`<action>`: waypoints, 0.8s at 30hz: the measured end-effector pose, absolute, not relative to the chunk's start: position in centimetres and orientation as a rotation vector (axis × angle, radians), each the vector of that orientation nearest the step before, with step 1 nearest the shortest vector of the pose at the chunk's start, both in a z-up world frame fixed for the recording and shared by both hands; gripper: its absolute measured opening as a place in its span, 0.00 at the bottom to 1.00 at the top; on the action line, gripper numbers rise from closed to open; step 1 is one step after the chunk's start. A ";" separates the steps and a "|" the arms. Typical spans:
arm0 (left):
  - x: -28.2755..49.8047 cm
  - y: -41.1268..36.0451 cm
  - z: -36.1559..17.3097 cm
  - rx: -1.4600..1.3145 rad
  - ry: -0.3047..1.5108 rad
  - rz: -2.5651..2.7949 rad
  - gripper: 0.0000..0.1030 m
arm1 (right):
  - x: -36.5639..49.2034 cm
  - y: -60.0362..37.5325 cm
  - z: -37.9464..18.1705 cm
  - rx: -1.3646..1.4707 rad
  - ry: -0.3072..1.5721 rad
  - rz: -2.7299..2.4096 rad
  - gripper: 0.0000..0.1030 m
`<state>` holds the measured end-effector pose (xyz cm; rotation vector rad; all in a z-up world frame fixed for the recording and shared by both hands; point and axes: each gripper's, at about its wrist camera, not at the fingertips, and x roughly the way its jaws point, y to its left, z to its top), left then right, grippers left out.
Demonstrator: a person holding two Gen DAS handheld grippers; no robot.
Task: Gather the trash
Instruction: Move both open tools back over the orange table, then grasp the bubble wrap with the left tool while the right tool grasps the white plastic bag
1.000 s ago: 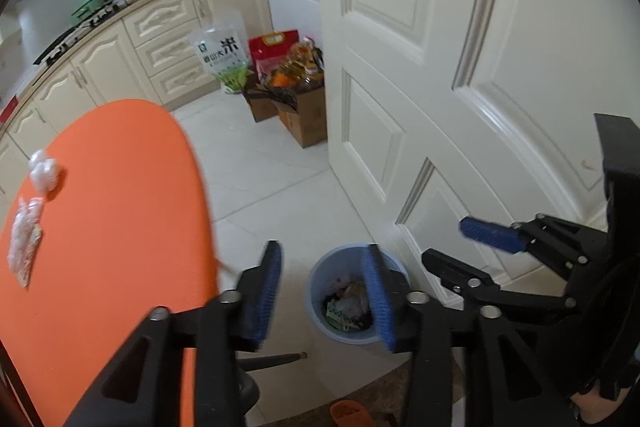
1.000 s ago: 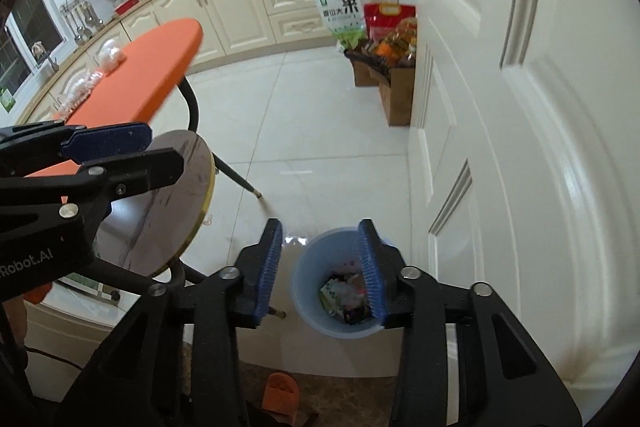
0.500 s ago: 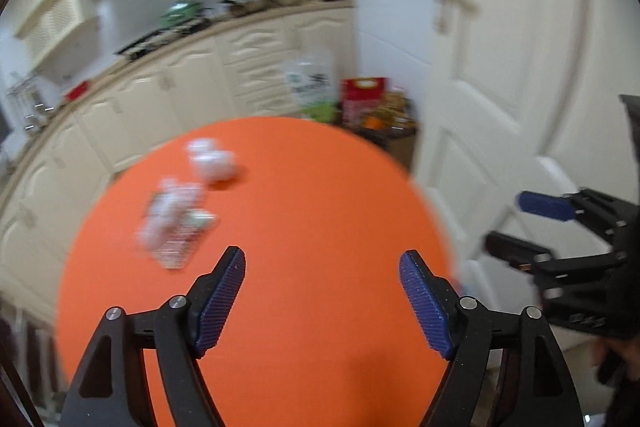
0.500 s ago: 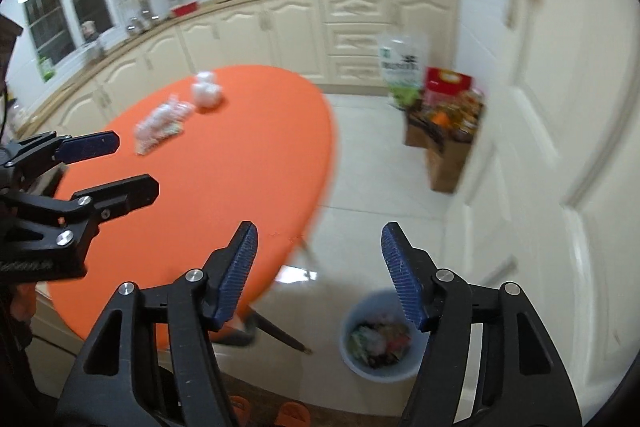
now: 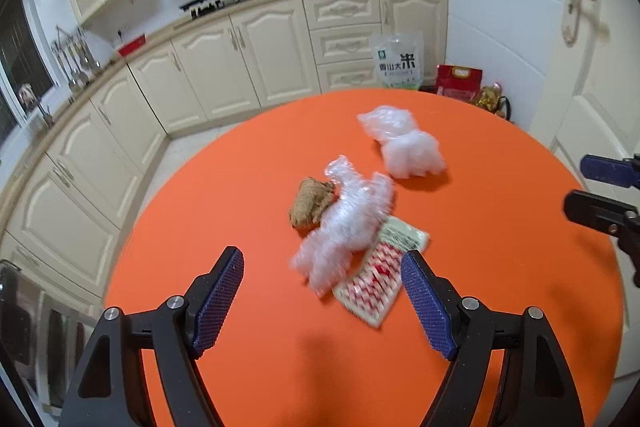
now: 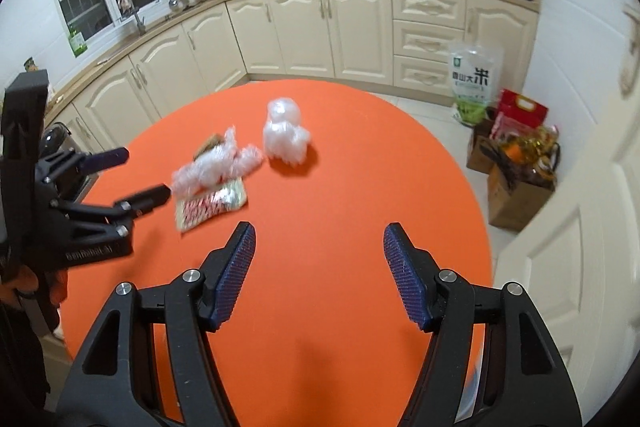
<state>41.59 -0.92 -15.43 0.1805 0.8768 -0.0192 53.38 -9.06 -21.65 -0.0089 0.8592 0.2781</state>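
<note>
Left gripper pose: the black left gripper with blue ridged pads (image 5: 322, 301) hangs over the near side of the round orange table (image 5: 240, 195) and tips down toward it. In the right wrist view it pokes in from the left edge (image 6: 136, 175).
Left gripper jaws: they have just been opening and now stand wide apart. Nothing is between them and they touch nothing.
Right gripper pose: the black right gripper with blue ridged pads (image 6: 318, 277) hangs over the near part of the orange table and tips down too. In the left wrist view only its tips show at the right edge (image 5: 596, 187).
Right gripper jaws: they have just been opening and stand apart, let go, with only bare table between them.
Trash, near pile: a crumpled clear plastic wrap (image 5: 346, 221) lies in the middle of the table. It is blurry. It lies partly on top of a flat red and white striped packet (image 5: 374, 285).
Trash, brown bit: a small brown crumpled lump (image 5: 310, 203) sits just beside the clear wrap, on its left.
Trash, far one: a puffy white plastic bag (image 5: 404, 143) sits on the table a little farther back, apart from the pile.
Grippers and trash: the pile lies just ahead of the left gripper's tips. The right gripper is well apart from it.
</note>
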 end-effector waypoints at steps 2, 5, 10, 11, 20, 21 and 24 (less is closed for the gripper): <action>43.6 -0.2 -16.0 0.158 0.883 -0.023 0.75 | 55.2 -8.4 -22.1 -0.012 0.870 0.282 0.62; 45.9 0.6 -17.2 0.171 0.908 -0.045 0.75 | 58.2 -7.5 -23.3 -0.006 0.887 0.293 0.62; 48.8 1.6 -19.3 0.221 0.936 -0.053 0.70 | 62.3 -6.6 -25.5 0.036 0.913 0.298 0.66; 49.2 1.8 -19.5 0.211 0.941 -0.062 0.56 | 62.6 -6.5 -25.7 0.045 0.913 0.294 0.70; 49.5 3.1 -19.0 0.191 0.938 -0.105 0.18 | 66.2 -4.4 -28.0 0.040 0.933 0.316 0.73; 49.4 3.3 -19.0 0.187 0.936 -0.109 0.17 | 66.3 -4.2 -28.0 0.034 0.934 0.320 0.73; 48.4 3.7 -18.9 0.174 0.933 -0.110 0.17 | 66.5 -3.0 -28.0 0.005 0.931 0.336 0.73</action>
